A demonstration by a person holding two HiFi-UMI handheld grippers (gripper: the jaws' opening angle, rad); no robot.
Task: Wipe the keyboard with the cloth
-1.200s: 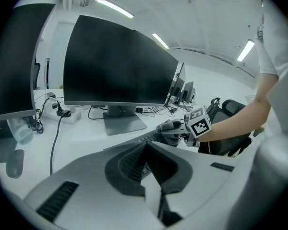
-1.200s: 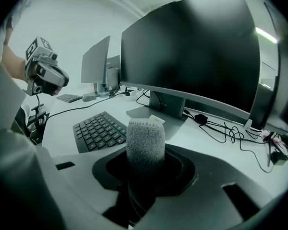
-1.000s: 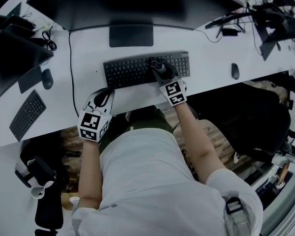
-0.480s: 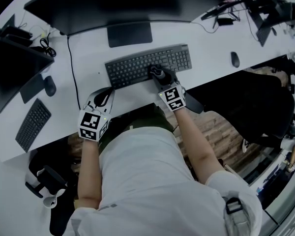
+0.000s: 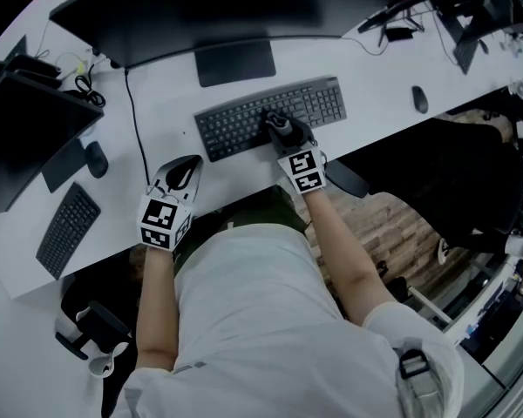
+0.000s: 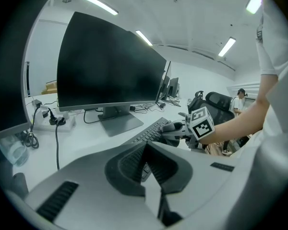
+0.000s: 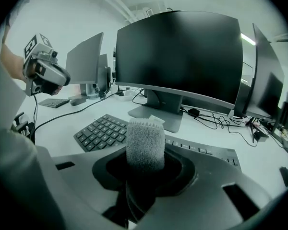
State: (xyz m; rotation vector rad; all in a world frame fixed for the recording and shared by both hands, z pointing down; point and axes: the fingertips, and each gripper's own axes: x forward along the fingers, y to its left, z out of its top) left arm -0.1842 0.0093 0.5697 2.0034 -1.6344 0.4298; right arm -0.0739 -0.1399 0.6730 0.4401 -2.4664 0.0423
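Note:
A dark keyboard (image 5: 244,120) lies on the white desk in front of the monitor stand. My right gripper (image 5: 281,127) rests over its middle, shut on a grey fuzzy cloth (image 7: 145,145) that sticks up between the jaws above the keys (image 7: 98,131). My left gripper (image 5: 181,174) sits on the desk near the front edge, left of the keyboard, jaws together with nothing in them. From the left gripper view (image 6: 146,169), the keyboard (image 6: 149,133) and the right gripper (image 6: 175,128) lie ahead.
A large monitor (image 5: 209,16) on a stand (image 5: 235,62) is behind the keyboard. A second keyboard (image 5: 68,229) and mouse (image 5: 96,158) lie left, another mouse (image 5: 419,99) right. Cables (image 5: 131,120) run across the desk (image 5: 375,85). An office chair (image 5: 453,190) stands right.
The head camera has shifted, so the desk sits a little lower in view. The right gripper stays over the keyboard's middle. The left gripper has not visibly moved.

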